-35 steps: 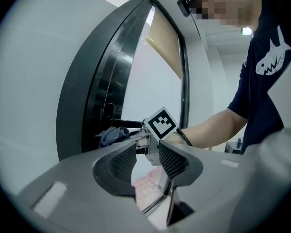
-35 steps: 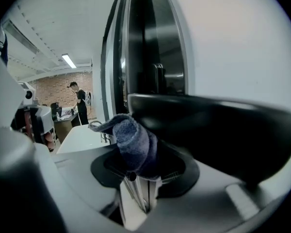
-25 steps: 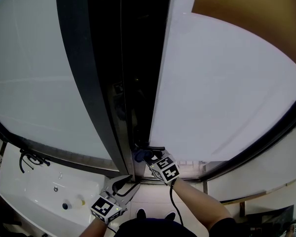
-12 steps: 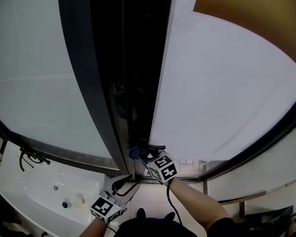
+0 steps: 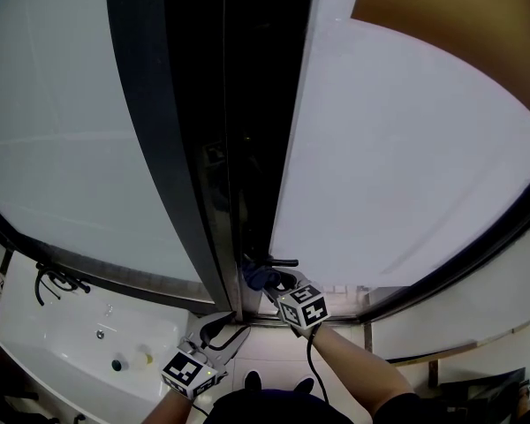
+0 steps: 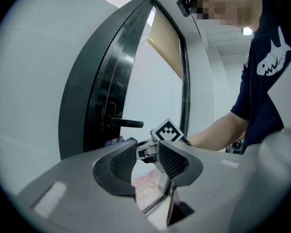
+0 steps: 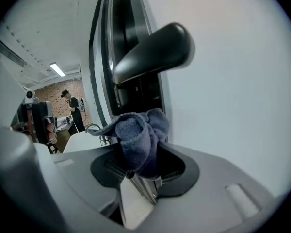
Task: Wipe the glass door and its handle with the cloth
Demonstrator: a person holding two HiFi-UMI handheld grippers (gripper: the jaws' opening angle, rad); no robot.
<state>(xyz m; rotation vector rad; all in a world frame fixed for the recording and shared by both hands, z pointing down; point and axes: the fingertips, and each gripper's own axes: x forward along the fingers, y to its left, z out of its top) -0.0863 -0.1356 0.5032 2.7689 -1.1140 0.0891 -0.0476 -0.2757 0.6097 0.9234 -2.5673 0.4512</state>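
The door has a black frame (image 5: 172, 148) and a pale frosted glass pane (image 5: 397, 166). Its black lever handle (image 5: 281, 262) sticks out near the bottom. Just below the handle, my right gripper (image 5: 272, 283) is shut on a bunched blue cloth (image 5: 258, 276). In the right gripper view the cloth (image 7: 138, 140) rises from the jaws right under the handle (image 7: 155, 52), beside the glass (image 7: 233, 91). My left gripper (image 5: 223, 325) hangs lower left, away from the door, open with nothing between its pads (image 6: 123, 161). The left gripper view also shows the handle (image 6: 126, 123).
A white basin (image 5: 71, 343) with a black tap (image 5: 53, 283) stands at the lower left. A brown blind (image 5: 459, 25) hangs at the upper right. Pale floor tiles (image 5: 274, 360) lie under the grippers. A person (image 7: 72, 110) stands far off in the room behind.
My right gripper slid a little left under the handle with the cloth, then back right and slightly down. The left gripper has stayed put.
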